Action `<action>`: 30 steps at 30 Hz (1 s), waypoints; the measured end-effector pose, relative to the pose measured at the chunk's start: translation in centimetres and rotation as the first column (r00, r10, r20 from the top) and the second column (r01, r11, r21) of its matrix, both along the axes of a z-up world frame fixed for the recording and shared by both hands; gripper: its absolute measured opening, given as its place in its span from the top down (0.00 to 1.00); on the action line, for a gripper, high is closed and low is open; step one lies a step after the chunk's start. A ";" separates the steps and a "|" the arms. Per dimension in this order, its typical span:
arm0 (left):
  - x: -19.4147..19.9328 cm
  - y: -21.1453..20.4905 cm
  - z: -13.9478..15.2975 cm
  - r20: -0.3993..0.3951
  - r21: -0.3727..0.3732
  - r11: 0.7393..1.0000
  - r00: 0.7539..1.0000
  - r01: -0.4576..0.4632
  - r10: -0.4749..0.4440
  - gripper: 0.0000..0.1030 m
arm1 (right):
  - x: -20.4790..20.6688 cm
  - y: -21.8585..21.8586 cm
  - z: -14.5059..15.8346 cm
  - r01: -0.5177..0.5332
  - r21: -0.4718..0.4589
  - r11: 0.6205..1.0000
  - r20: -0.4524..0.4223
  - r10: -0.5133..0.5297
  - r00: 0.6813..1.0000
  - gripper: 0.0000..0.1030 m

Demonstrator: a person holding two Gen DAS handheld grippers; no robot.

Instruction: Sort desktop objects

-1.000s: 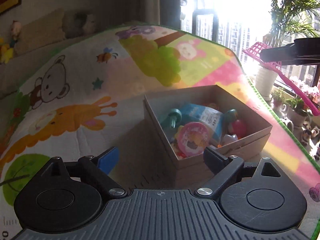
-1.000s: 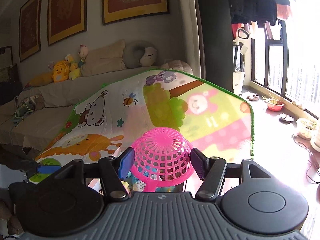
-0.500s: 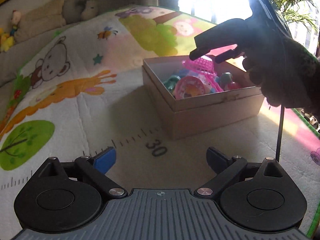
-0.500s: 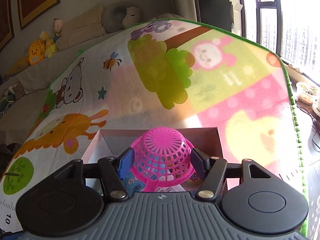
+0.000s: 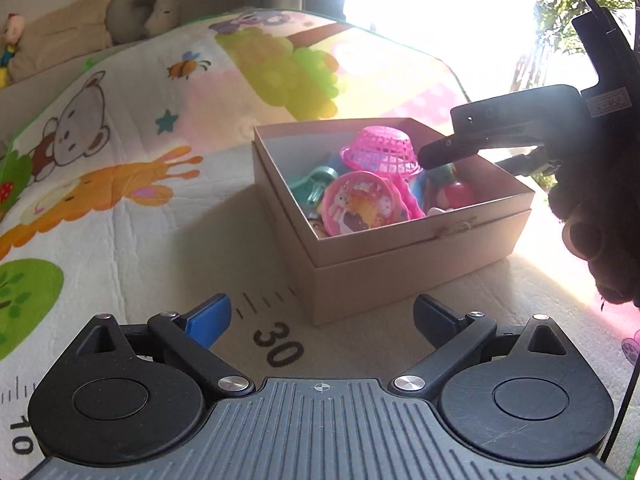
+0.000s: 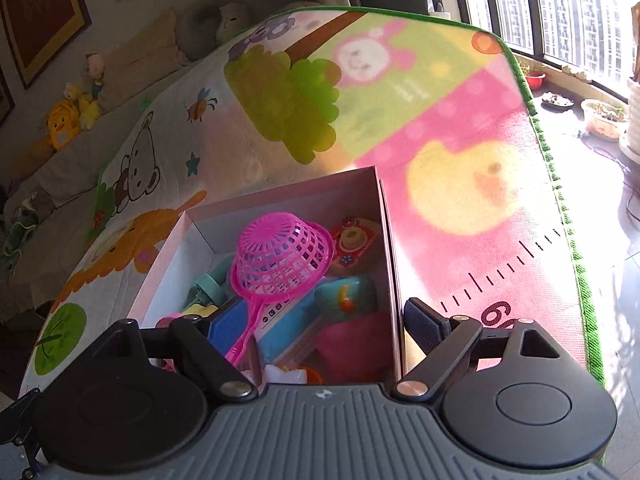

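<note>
Between our right gripper [image 6: 320,322]'s opening jaws, touching neither pad, lies the pink plastic lattice strainer [image 6: 280,258] in the cardboard box [image 6: 384,240], dome up, handle toward us. Our left gripper [image 5: 322,316] gapes empty.

Harsh window glare, fisheye-bent edges
</note>
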State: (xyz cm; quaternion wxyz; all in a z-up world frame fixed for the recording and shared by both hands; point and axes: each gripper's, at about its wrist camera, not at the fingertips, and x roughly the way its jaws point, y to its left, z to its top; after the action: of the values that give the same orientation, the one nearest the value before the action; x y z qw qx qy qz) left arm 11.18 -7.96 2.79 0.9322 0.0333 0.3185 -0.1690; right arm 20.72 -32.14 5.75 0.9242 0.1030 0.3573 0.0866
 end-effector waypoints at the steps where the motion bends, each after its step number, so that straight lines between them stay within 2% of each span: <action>1: 0.1 0.4 0.0 0.001 -0.004 1.000 1.000 -0.008 0.008 0.02 | 0.3 0.7 0.0 -0.006 -0.008 1.000 0.005 0.006 1.000 0.13; 8: -0.2 4.4 0.4 0.000 0.002 0.992 0.992 -0.129 0.129 0.02 | 2.8 6.7 0.0 -0.144 0.017 0.989 -0.008 0.144 0.990 0.13; 11: -0.8 6.1 0.5 -0.010 0.046 0.978 0.979 -0.203 0.204 0.02 | 2.2 8.4 0.5 -0.177 -0.004 0.984 0.017 0.177 0.984 0.14; 13: -1.2 6.9 0.3 -0.020 0.085 0.966 0.969 -0.246 0.248 0.01 | 0.3 8.4 1.2 -0.169 -0.051 0.984 0.054 0.172 0.984 0.13; 15: -1.7 7.5 -0.1 -0.036 0.106 0.958 0.962 -0.266 0.271 0.01 | -1.9 7.9 1.6 -0.164 -0.054 0.985 0.066 0.167 0.984 0.09; 16: -1.9 7.7 -0.3 -0.047 0.113 0.955 0.958 -0.275 0.282 0.01 | -3.3 7.5 1.5 -0.164 -0.040 0.986 0.060 0.166 0.984 0.05; 19: -2.8 8.1 -0.7 -0.063 0.117 0.949 0.951 -0.293 0.302 0.00 | -6.7 7.4 0.7 -0.173 -0.021 0.985 0.027 0.173 0.985 0.04; 23: -4.2 7.8 -1.4 -0.076 0.130 0.942 0.944 -0.310 0.321 0.00 | -11.1 8.5 -1.3 -0.173 -0.055 0.983 -0.002 0.173 0.985 0.00; 26: -5.2 7.7 -1.7 -0.064 0.121 0.937 0.939 -0.327 0.337 0.00 | -12.7 9.5 -2.7 -0.161 -0.094 0.982 -0.023 0.160 0.987 0.00; 30: -5.8 7.8 -1.9 -0.054 0.101 0.933 0.935 -0.345 0.351 0.00 | -12.7 10.5 -4.2 -0.128 -0.176 0.976 -0.047 0.121 0.992 0.00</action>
State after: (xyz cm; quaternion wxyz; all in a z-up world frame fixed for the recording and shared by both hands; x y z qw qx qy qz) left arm 5.39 -0.14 0.86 0.9329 0.0123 0.3596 0.0123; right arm 8.06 -21.64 1.58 0.9160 -0.0012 0.3858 0.1101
